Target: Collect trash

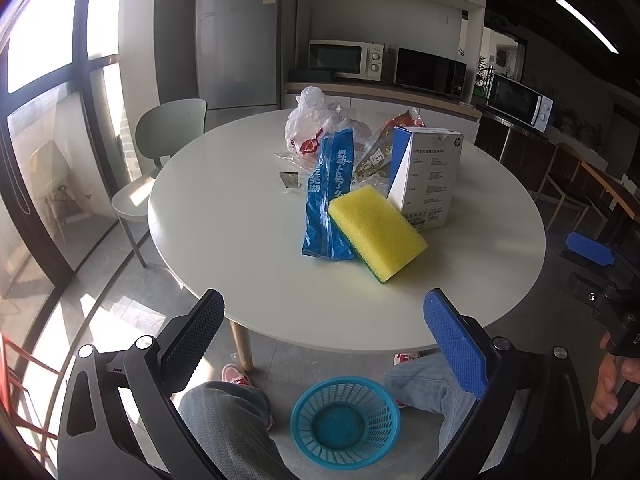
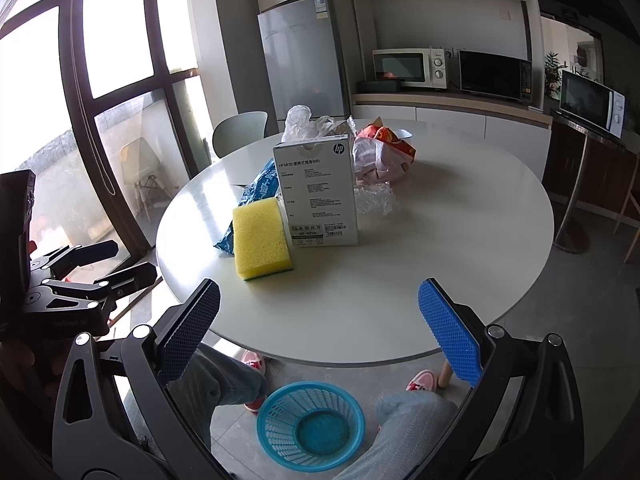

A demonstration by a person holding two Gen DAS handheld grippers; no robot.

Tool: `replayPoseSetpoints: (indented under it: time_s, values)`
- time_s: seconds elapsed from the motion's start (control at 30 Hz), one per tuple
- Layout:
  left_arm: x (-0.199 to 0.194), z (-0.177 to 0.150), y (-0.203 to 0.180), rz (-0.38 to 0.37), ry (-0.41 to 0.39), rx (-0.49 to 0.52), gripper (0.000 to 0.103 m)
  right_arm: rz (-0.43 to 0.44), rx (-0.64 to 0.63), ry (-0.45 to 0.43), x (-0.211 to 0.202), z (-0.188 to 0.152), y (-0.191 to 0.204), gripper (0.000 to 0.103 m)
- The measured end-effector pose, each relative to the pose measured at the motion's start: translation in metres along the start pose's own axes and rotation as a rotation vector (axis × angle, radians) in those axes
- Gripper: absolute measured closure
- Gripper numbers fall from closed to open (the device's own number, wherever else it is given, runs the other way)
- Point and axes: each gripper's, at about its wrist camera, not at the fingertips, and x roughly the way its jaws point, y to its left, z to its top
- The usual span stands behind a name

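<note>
The blue basket [image 1: 346, 422] is sitting empty on the floor; each hand-held gripper, left [image 1: 324, 344] and right [image 2: 320, 330], is gaping wide, holding nothing.

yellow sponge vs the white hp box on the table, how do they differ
The yellow sponge lies flat and low, while the white HP box stands upright and much taller. The sponge is a porous foam block with a thin green layer underneath; the box is smooth card with printed text and a blue side panel. The sponge sits nearer the table edge; the box is just behind it. Both are rectangular, rest on the round table, and neither is held.
</note>
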Motion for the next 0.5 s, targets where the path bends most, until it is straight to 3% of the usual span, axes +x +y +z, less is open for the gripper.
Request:
replayPoseSetpoints:
  time_s: [0.5]
  values:
    - [0.0044, -0.0028, -0.0005, -0.003, 0.009, 0.002, 0.006, -0.001, 0.007, 0.008, 0.0038, -0.0019, -0.0015, 0.008]
